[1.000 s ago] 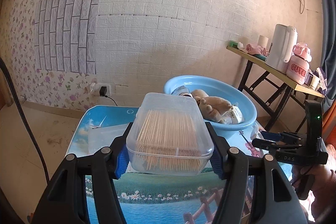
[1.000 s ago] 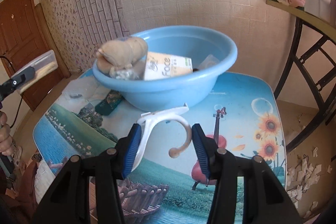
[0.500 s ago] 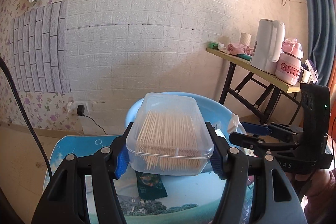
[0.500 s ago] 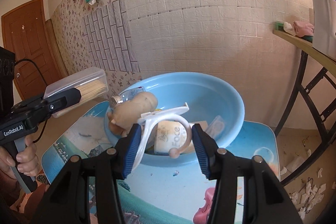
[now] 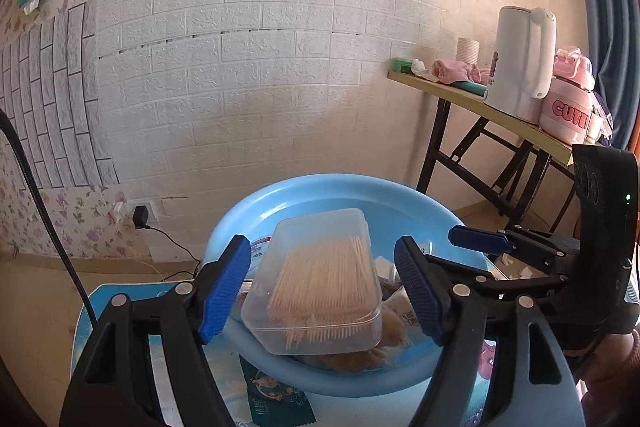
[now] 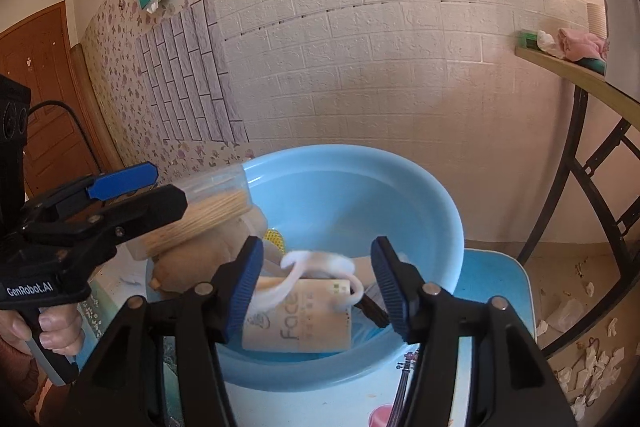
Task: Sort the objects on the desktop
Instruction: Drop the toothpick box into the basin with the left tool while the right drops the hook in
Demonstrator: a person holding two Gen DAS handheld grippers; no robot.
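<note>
The blue basin [image 5: 320, 183] [image 6: 360, 151] lies right under both grippers. My left gripper [image 5: 322, 243] is over it with its jaws opening. The clear box of toothpicks [image 5: 320, 287] sits tilted between the blue pads, with a gap on each side, dropping onto the basin's contents. My right gripper [image 6: 317, 245] also has its jaws opening. The white hook [image 6: 316, 263], blurred, falls free between them onto a "Face" carton [image 6: 300, 323]. A beige plush toy [image 6: 200, 255] lies in the basin's left part. From the right wrist, the left gripper [image 6: 120, 195] shows beside the box.
A dark green packet [image 5: 276, 399] lies on the picture-printed table [image 6: 492, 275] in front of the basin. A folding side table [image 5: 500, 119] at the right carries a white kettle [image 5: 520, 67] and a pink cup [image 5: 568, 111]. A cable runs to a wall socket [image 5: 140, 217].
Both grippers came forward over the basin and their jaws spread. The toothpick box and the white hook, gripped before, are now loose and dropping into the basin.
</note>
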